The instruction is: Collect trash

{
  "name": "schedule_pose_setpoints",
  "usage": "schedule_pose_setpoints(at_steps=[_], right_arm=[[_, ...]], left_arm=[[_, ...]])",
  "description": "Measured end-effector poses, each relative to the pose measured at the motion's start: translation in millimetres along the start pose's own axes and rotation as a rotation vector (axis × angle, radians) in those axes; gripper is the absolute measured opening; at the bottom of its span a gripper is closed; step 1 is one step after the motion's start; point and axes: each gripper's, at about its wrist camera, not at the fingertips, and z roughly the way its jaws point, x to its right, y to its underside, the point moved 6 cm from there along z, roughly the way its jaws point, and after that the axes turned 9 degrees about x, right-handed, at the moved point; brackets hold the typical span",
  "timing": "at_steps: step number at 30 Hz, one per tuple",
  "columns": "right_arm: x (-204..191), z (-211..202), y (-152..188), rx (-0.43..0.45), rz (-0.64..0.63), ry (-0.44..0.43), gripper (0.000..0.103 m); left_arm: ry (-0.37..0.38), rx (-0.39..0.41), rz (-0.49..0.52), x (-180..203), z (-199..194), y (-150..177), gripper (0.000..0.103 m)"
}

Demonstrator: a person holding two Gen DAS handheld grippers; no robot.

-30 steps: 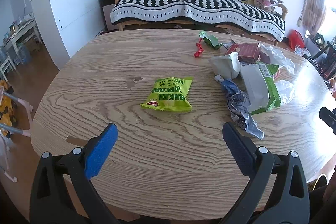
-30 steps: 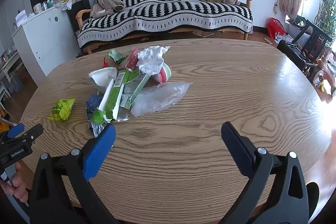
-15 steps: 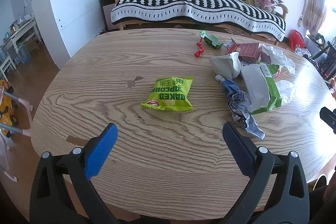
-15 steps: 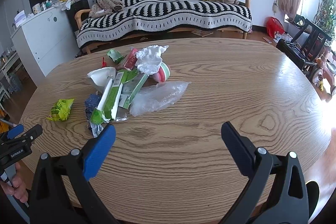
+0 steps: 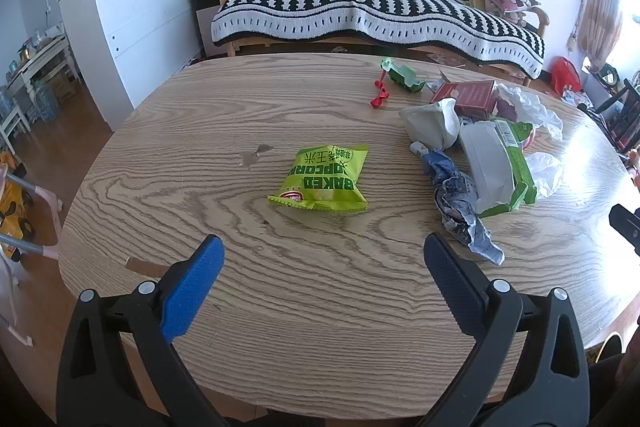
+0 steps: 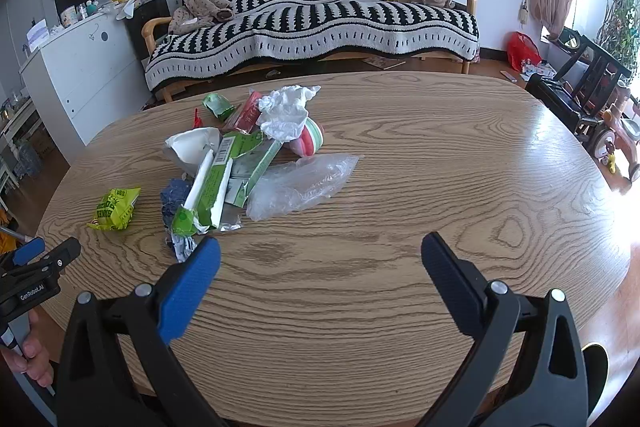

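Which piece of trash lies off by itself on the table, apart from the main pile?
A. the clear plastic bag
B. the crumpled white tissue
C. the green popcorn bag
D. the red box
C: the green popcorn bag lies alone on bare wood of the table, with a clear gap between it and the pile to its right.

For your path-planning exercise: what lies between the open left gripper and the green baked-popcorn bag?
Only bare wood-grain tabletop separates the left gripper from the green baked-popcorn bag, as the left wrist view shows.
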Motion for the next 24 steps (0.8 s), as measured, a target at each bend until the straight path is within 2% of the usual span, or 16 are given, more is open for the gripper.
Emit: schedule_pose_setpoints(at_steps=[24], right_arm=[[0.1,0.3,0.1,0.0,0.001,0.0,0.097]], left_arm=[[-0.001,-0.003,-0.001,-0.4,0.6,1.6,0.097]])
